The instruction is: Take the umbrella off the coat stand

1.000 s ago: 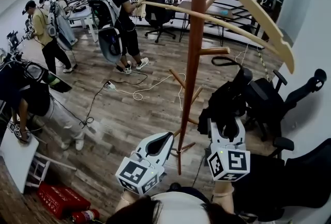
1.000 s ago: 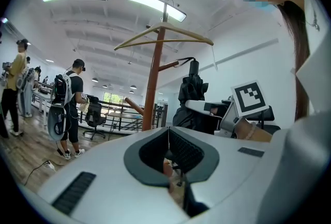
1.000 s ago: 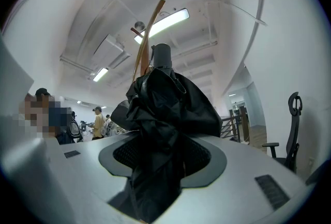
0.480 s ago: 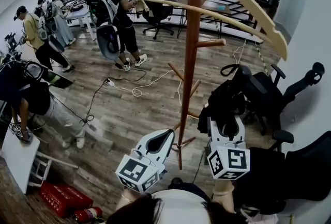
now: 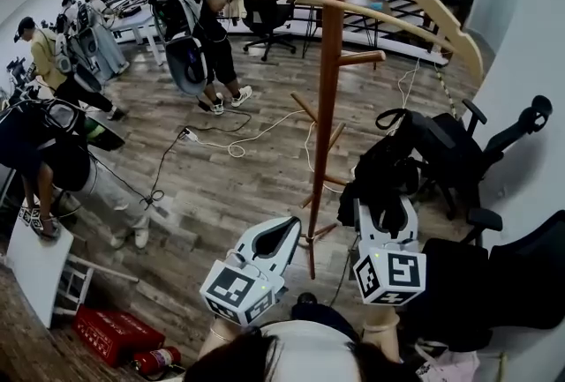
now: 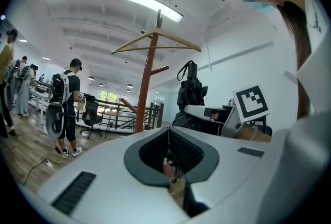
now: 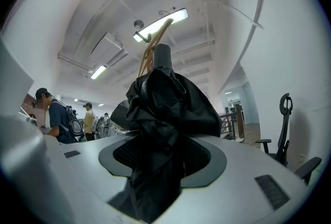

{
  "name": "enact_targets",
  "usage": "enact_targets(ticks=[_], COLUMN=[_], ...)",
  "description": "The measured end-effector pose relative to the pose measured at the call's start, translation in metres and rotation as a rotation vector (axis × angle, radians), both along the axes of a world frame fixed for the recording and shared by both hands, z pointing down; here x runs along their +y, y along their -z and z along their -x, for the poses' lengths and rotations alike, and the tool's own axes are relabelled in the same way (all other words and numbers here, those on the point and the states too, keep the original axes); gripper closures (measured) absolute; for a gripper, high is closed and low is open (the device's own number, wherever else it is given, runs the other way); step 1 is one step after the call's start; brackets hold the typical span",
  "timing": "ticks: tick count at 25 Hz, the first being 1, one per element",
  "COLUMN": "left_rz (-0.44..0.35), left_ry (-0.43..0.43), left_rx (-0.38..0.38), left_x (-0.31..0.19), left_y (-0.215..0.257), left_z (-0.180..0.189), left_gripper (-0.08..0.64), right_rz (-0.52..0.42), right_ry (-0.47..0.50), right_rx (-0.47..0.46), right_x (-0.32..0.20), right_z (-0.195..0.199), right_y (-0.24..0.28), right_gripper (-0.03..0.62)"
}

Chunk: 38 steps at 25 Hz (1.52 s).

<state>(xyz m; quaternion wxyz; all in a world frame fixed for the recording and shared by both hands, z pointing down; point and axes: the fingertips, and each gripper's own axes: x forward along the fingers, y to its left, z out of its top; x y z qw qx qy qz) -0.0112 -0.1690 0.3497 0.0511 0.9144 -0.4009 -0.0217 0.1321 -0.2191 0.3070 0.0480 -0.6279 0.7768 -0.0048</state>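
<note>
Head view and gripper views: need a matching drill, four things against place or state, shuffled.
1 umbrella
2 hanger
3 red box
4 left gripper

A on top of the coat stand
B on the floor
C jaws together, nothing in them
D gripped in the right gripper

Pairs: 1-D, 2-A, 3-B, 4-C

The left claw (image 6: 168, 132) is closed and empty, facing the coat stand (image 6: 146, 93) and umbrella (image 6: 190, 96).

lt: bright, ceiling tubes (image 6: 152, 5) overhead | fisheye edges dark+bent | foregrnd soft
</note>
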Motion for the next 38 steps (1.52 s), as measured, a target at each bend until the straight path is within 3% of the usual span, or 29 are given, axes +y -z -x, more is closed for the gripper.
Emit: enact_targets(ticks=[38], left_rz=[-0.005], left_ry=[-0.062], left_rx=[0.055], left_x=[0.109], left_y=[0.008], left_z=[0.048], left_gripper=[0.551], right_rz=[0.037], right_ry=[-0.009], right_rx=[0.038], right_x=[0.119], right_z=[0.070], right_y=[-0.010], right_gripper=[0.353])
